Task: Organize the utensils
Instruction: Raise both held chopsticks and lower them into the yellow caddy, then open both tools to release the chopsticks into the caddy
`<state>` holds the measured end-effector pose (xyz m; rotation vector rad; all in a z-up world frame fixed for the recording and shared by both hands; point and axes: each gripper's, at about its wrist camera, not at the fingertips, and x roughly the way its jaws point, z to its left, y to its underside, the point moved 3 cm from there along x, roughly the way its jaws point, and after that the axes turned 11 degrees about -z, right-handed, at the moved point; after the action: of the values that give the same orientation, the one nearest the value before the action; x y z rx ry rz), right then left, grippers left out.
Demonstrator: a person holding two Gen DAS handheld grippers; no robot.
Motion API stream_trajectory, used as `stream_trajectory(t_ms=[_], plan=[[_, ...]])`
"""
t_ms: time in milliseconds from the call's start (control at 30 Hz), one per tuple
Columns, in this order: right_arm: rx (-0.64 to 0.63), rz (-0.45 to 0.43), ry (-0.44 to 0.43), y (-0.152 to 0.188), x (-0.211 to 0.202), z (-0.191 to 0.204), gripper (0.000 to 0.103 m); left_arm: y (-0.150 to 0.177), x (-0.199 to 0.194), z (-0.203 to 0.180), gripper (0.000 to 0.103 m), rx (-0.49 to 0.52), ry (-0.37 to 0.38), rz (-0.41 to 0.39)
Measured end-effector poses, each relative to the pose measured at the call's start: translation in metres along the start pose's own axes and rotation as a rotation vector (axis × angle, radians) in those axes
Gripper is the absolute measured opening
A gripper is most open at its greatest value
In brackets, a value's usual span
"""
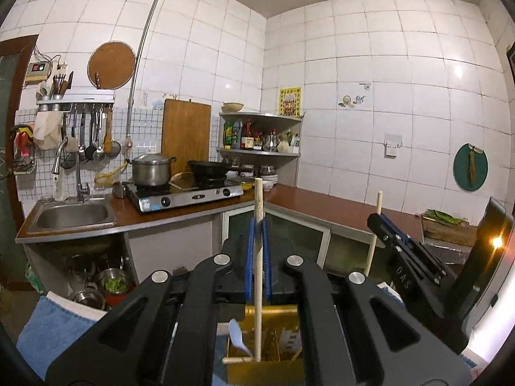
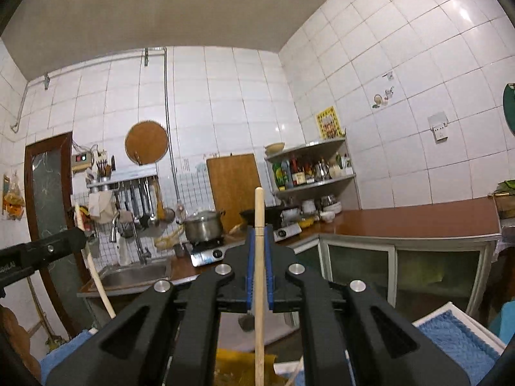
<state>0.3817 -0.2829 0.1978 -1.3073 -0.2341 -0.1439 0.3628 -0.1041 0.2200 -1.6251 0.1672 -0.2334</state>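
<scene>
My left gripper (image 1: 258, 222) is shut on a pale wooden chopstick (image 1: 258, 289) held upright; its lower end reaches into a yellow box (image 1: 267, 373) below. A white spoon (image 1: 238, 337) and another wooden stick (image 1: 236, 359) lie in that box. My right gripper (image 2: 259, 230) is shut on a second upright wooden chopstick (image 2: 259, 321) above the yellow box (image 2: 225, 363). The right gripper also shows in the left wrist view (image 1: 375, 222), with its chopstick (image 1: 373, 241). The left gripper shows at the left edge of the right wrist view (image 2: 79, 238).
A blue towel (image 1: 45, 331) covers the surface under the box. Beyond are a brown counter (image 1: 322, 202) with a sink (image 1: 72, 215), a gas stove (image 1: 186, 193) with a pot and a wok, a corner shelf (image 1: 260, 135) of bottles, and hanging ladles (image 1: 93, 141).
</scene>
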Motion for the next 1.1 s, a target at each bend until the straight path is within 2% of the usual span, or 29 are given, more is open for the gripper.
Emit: stream_trajectory(t_ms=[167,400,600,733,867,933,967,1000,1067,1100], plan=[[-0.019,-0.002,-0.010,0.022,0.015,-0.001,0.006,0.024,0.022,0.001,0.004,0.012,-0.006,0.003],[-0.044,0.074,-0.022,0.064,0.020,-0.004,0.006,0.077,0.053,0.013,0.004,0.015,-0.012,0.099],[-0.107,0.168,-0.042,0.093,0.009,-0.004,0.006,0.110,0.052,0.023,0.004,0.038,-0.021,0.172],[-0.126,0.244,-0.036,0.111,0.000,-0.003,0.006,0.130,0.053,0.040,0.004,-0.032,-0.028,0.268],[-0.145,0.352,-0.029,0.131,-0.007,-0.005,0.006,0.145,0.050,0.049,0.005,-0.042,-0.054,0.330],[-0.138,0.407,-0.031,0.137,-0.008,-0.007,0.007,0.148,0.047,0.051,0.009,-0.040,-0.056,0.354],[-0.133,0.437,-0.028,0.139,-0.009,-0.008,0.007,0.148,0.044,0.052,0.019,-0.044,-0.061,0.361],[-0.128,0.469,-0.030,0.141,-0.010,-0.008,0.007,0.146,0.040,0.054,0.034,-0.053,-0.064,0.369],[-0.137,0.496,-0.027,0.141,-0.015,-0.008,0.007,0.140,0.029,0.057,0.049,-0.064,-0.072,0.357],[-0.145,0.505,-0.023,0.140,-0.018,-0.008,0.008,0.137,0.024,0.057,0.052,-0.063,-0.075,0.351]])
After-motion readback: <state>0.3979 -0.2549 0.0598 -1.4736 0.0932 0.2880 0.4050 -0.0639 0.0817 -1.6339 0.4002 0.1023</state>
